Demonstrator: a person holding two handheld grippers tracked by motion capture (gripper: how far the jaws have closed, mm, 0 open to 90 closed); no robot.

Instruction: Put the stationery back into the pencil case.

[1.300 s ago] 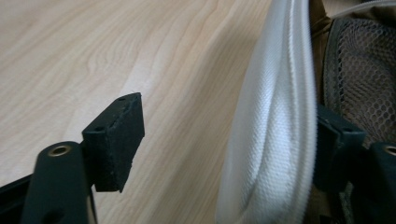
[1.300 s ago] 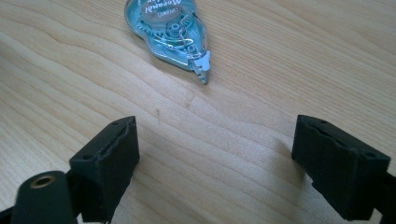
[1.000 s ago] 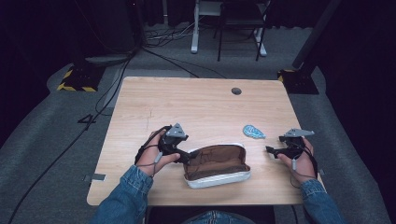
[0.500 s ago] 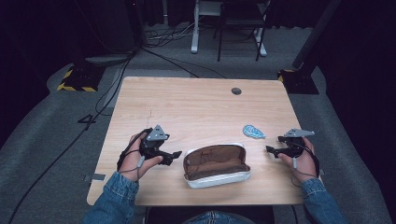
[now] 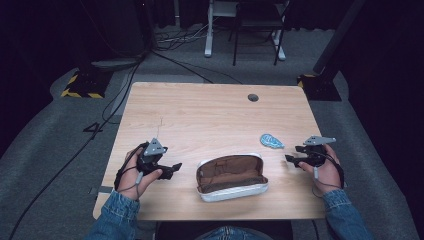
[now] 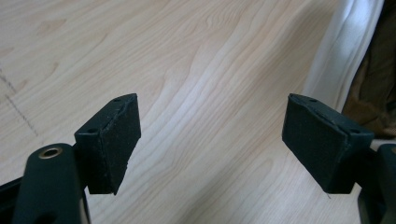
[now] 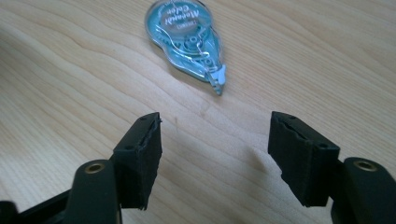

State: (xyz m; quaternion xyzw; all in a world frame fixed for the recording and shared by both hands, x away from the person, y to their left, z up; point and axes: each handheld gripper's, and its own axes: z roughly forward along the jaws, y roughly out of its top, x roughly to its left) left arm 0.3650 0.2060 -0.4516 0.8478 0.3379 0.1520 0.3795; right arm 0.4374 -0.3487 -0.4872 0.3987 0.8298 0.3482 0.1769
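Observation:
An open pouch, brown inside with a pale shell, lies near the table's front edge. Its pale rim shows at the right of the left gripper view. My left gripper rests left of the pouch and apart from it, open over bare wood. A blue correction-tape dispenser lies to the right of the pouch. My right gripper sits just right of the dispenser and points at it. Its jaws have just been closing with nothing between them, and a wide gap stays between the pads.
The wooden table has a round cable hole near its far edge. Beyond it on the dark floor stand a desk frame and cables.
My left gripper has drawn back to the left from the pouch's left end, and the pouch now lies open. The right hand has stayed where it was.

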